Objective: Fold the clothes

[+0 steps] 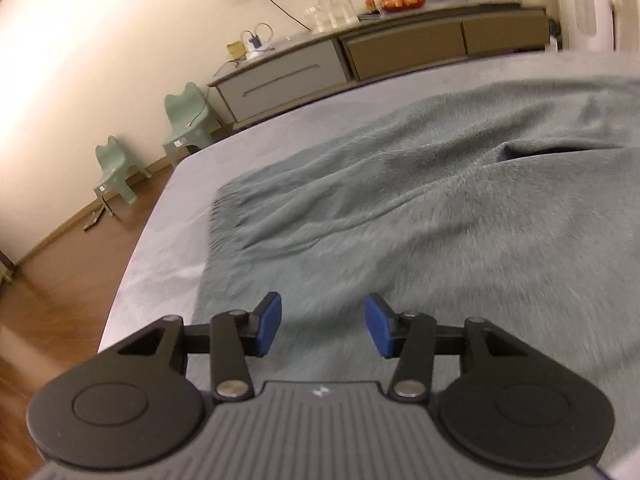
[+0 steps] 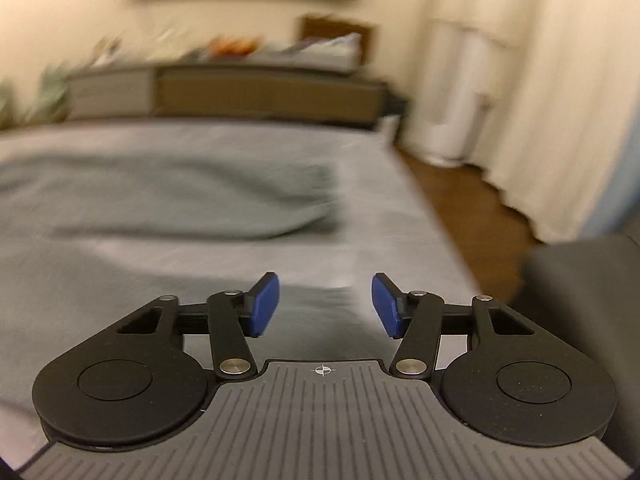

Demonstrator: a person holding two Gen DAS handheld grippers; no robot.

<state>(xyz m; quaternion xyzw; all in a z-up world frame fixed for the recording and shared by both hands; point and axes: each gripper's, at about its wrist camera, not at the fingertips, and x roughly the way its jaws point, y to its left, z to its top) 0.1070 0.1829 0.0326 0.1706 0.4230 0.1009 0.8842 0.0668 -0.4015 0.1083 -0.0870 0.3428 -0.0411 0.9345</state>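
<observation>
A fuzzy grey-green garment (image 1: 420, 208) lies spread on the bed (image 1: 168, 248), with a dark slit-like opening at its right. My left gripper (image 1: 323, 325) hovers over the garment's near part, open, its blue pads (image 1: 269, 322) apart with nothing between them. In the blurred right wrist view a sleeve-like end of the same garment (image 2: 224, 200) reaches toward the bed's right side. My right gripper (image 2: 325, 305) stands open above the grey sheet (image 2: 384, 232) near the bed's right edge, holding nothing.
A long low cabinet (image 1: 360, 56) with jars and fruit runs along the far wall. Two small green chairs (image 1: 188, 120) stand on the wooden floor (image 1: 60, 288) at left. Pale curtains (image 2: 540, 80) and a white unit (image 2: 456, 96) stand right of the bed. A dark cushion-like object (image 2: 580, 300) is at near right.
</observation>
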